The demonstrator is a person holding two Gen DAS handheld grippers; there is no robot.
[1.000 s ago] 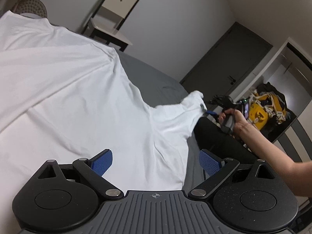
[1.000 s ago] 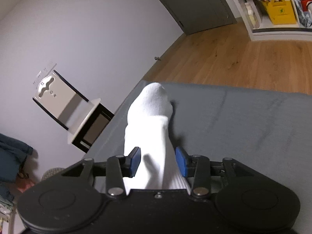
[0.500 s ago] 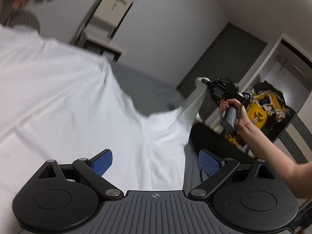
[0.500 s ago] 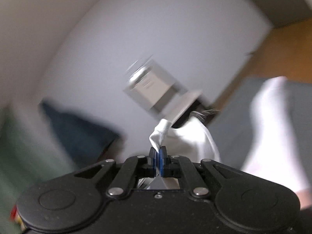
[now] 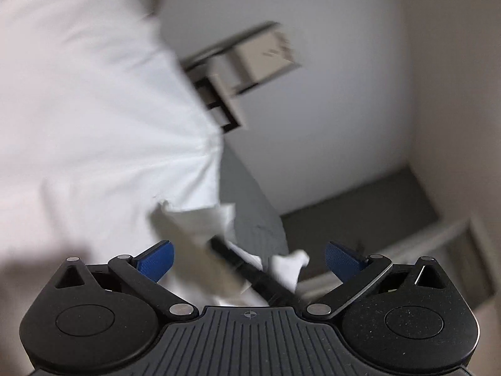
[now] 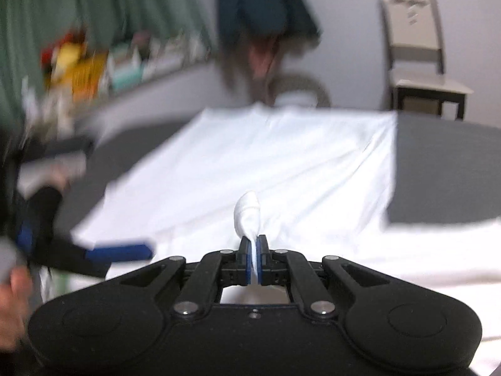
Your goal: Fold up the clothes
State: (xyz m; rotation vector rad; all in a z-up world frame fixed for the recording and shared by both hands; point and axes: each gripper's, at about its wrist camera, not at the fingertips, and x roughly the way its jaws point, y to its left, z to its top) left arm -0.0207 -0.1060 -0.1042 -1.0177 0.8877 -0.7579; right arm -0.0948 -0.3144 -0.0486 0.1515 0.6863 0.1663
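A white shirt (image 6: 250, 156) lies spread on the grey bed (image 6: 444, 172). My right gripper (image 6: 254, 253) is shut on a pinched fold of its sleeve (image 6: 249, 216), which sticks up between the blue pads above the shirt's body. In the blurred left wrist view the shirt (image 5: 94, 109) fills the left side. My left gripper (image 5: 249, 258) is open, with the right gripper's dark bar (image 5: 247, 269) and a bit of white sleeve (image 5: 289, 266) passing between its fingers. In the right wrist view the left gripper (image 6: 72, 244) hovers at the shirt's left edge, a hand (image 6: 12, 282) behind it.
A pale chair (image 6: 419, 47) stands against the wall beyond the bed's far right corner. A ledge with books and toys (image 6: 94, 62) runs along the left under a green curtain. Dark clothing (image 6: 263, 6) hangs on the back wall. Bare grey bed shows to the shirt's right.
The right gripper closed on the sleeve, lifted it and swung it back over the shirt's body. The left gripper stayed open while its view tilted and swung.
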